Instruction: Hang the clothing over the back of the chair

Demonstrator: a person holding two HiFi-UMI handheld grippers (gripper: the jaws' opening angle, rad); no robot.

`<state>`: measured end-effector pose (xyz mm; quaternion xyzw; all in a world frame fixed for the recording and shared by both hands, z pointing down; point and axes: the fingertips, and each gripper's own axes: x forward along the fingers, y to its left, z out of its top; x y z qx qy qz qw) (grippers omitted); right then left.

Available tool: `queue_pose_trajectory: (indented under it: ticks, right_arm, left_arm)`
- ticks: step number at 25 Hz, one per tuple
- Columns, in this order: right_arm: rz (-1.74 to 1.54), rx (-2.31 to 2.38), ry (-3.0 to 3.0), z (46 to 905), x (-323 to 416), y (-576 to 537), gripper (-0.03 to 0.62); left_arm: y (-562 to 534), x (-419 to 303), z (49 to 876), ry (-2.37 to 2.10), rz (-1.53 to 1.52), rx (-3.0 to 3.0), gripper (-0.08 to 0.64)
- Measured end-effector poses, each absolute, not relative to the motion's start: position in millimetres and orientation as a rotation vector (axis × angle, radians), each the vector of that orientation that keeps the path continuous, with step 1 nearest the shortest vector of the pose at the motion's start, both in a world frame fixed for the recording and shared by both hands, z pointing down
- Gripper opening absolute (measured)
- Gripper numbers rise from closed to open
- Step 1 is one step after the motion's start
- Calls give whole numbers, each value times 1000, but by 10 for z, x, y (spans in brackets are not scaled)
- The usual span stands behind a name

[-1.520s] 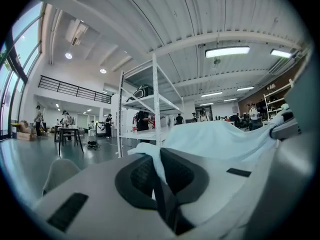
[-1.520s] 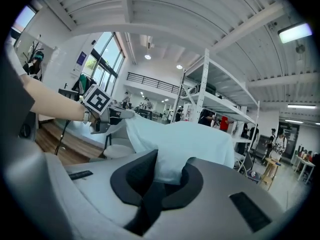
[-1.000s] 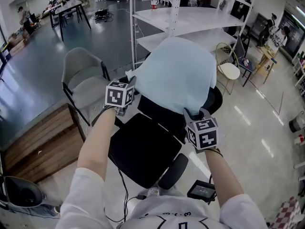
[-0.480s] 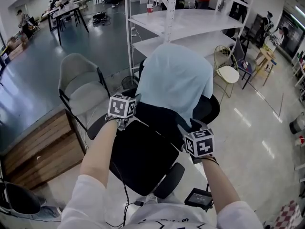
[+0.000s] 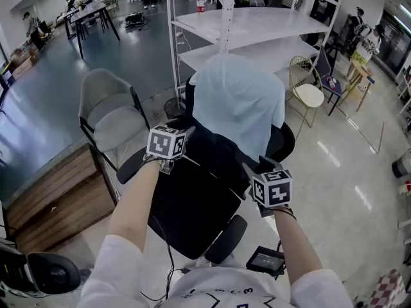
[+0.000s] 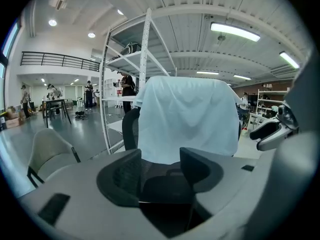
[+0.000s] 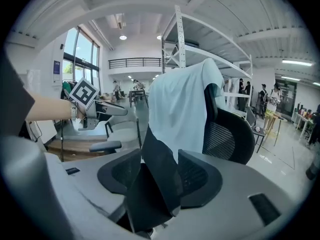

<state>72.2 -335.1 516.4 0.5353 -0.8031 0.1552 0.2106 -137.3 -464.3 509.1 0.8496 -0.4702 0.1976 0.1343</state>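
Note:
A light blue piece of clothing [image 5: 237, 101] hangs draped over the back of a black office chair [image 5: 192, 197], covering the backrest top and front. It fills the middle of the left gripper view [image 6: 187, 119] and hangs to the left of the mesh backrest in the right gripper view [image 7: 175, 109]. My left gripper [image 5: 186, 135] hovers at the cloth's lower left, clear of it, jaws opening with nothing between them [image 6: 160, 171]. My right gripper [image 5: 254, 167] is at the lower right by the seat, jaws opening too [image 7: 152, 176]. A black part of the chair shows in its gap, unpressed.
A grey chair [image 5: 109, 108] stands to the left and a wooden platform [image 5: 51, 197] in front of it. White metal shelving [image 5: 244, 24] rises behind the office chair. A gold-framed chair [image 5: 308, 92] is at the right. A small dark device [image 5: 264, 260] lies on the floor.
Both grippers have let go of the clothing's lower corners, opened, and dropped back toward the seat. The cloth has settled flat against the backrest.

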Motion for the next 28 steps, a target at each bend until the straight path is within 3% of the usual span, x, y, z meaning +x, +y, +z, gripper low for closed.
queue_pose_trajectory:
  ticks: [3, 4, 5, 6, 13, 22, 28]
  right_arm:
    - [409, 1441, -2265, 5099, 665, -3306, 216]
    - [388, 1436, -2264, 5069, 667, -3291, 169]
    - [364, 1432, -2263, 5036, 673, -3277, 47]
    - [345, 1421, -2268, 5001, 671, -3259, 2]
    - [231, 1380, -2362, 4641, 603, -3204, 0]
    - [86, 1412, -2473, 4212, 637, -3181, -3]
    - [33, 1433, -2520, 4080, 604, -3126, -3]
  left_arm:
    - [-4516, -1255, 5022, -1328, 571, 2506, 270]
    - [-4470, -1211, 5000, -1318, 575, 2523, 270]
    - [-4425, -1168, 4976, -1312, 578, 2541, 262]
    - [-4380, -1131, 4951, -1307, 578, 2556, 245]
    - [-4160, -1047, 4702, -1315, 470, 2604, 194]
    - [-3913, -762, 4263, -1338, 275, 2740, 16]
    - [-3607, -442, 4008, -1301, 174, 2862, 9]
